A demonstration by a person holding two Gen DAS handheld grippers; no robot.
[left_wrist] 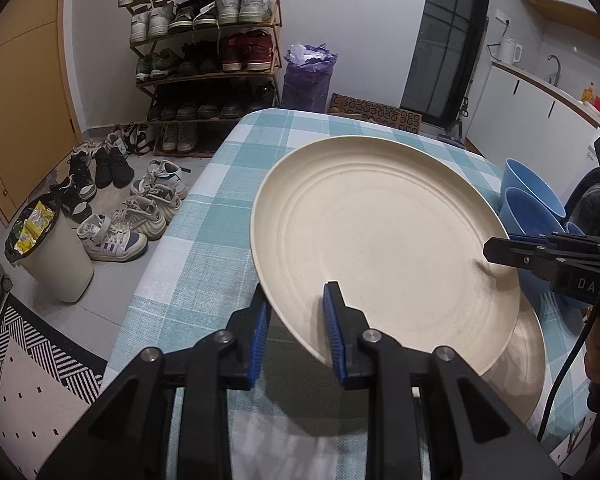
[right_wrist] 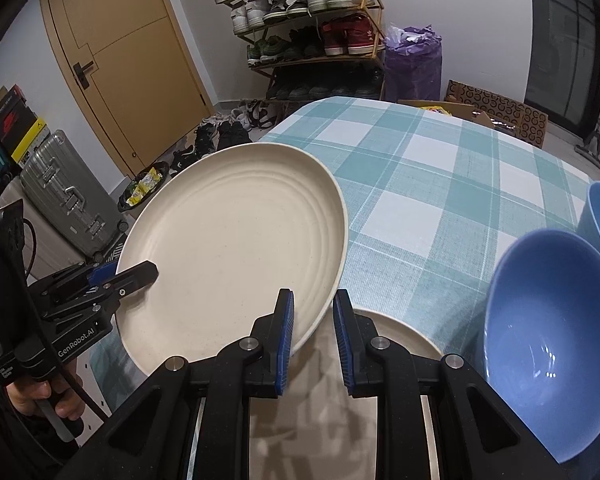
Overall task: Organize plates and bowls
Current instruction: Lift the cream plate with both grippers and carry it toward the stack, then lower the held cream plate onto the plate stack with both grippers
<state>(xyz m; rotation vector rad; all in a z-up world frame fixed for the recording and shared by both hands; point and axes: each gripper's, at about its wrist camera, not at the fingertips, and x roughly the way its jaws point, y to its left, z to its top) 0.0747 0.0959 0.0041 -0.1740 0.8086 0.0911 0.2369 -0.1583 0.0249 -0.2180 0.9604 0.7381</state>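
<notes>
Bench [left_wrist: 204,216] covered with teal-and-white checked cloth, seen from both wrist views. Cream plate [left_wrist: 380,248] lifted off the bench, tilted, held over the near edge by both grippers at once. Under it a second cream plate [left_wrist: 528,352] lies flat on the cloth, partly covered by the raised one. Two blue bowls [right_wrist: 548,340] sit just beside the flat plate toward the bench's right edge, one nested behind the other, both leaning.

Left gripper [left_wrist: 296,336]: fingers clenched on the near-left rim of the raised plate, one blue pad above the rim, one below. Right gripper [right_wrist: 314,332]: fingers clamped on the plate's right rim the same way; in the left view its black upper finger [left_wrist: 500,250] lies across the plate's top surface. A hand [right_wrist: 40,396] grips the left gripper's handle in the right view.

Off the bench: shoe rack [left_wrist: 204,52], loose shoes on the floor, white bin [left_wrist: 56,264], silver suitcase [right_wrist: 68,196].
</notes>
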